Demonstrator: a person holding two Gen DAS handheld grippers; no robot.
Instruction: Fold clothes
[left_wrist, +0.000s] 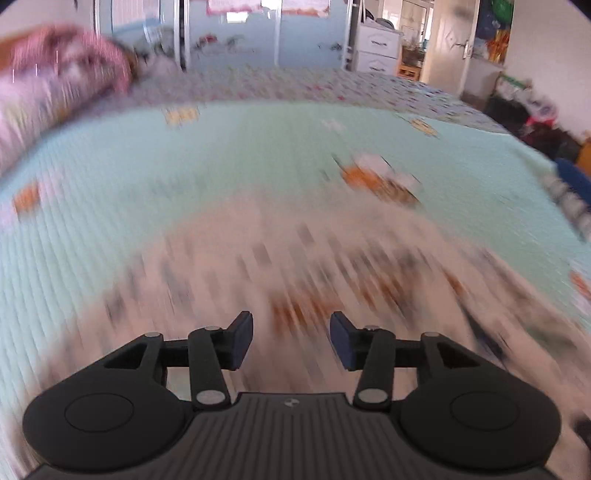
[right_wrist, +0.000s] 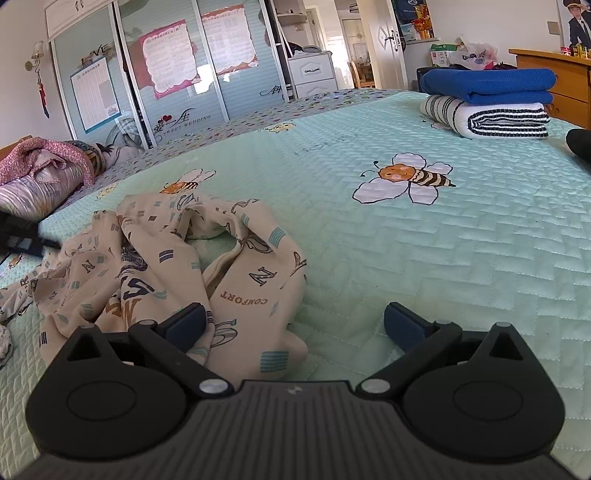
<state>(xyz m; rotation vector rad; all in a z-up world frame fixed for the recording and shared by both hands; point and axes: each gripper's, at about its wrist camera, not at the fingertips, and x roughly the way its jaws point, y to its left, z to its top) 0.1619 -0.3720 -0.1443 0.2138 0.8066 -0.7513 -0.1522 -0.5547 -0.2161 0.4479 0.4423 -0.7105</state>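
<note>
A crumpled, soft beige garment (right_wrist: 173, 273) printed with letters and small striped blocks is seen lying in loose folds on a mint-green quilted bedspread (right_wrist: 424, 258) stitched with a bee motif. The right gripper (right_wrist: 293, 323) is angled down just above the garment's near edge, jaws spread wide, nothing clamped, its left pad against the cloth. The left gripper (left_wrist: 291, 339) is shown, heavily blurred, tilted over the same fabric, jaws half apart and empty.

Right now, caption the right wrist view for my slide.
Right gripper open over a crumpled beige garment on the green bedspread; folded stack behind.
</note>
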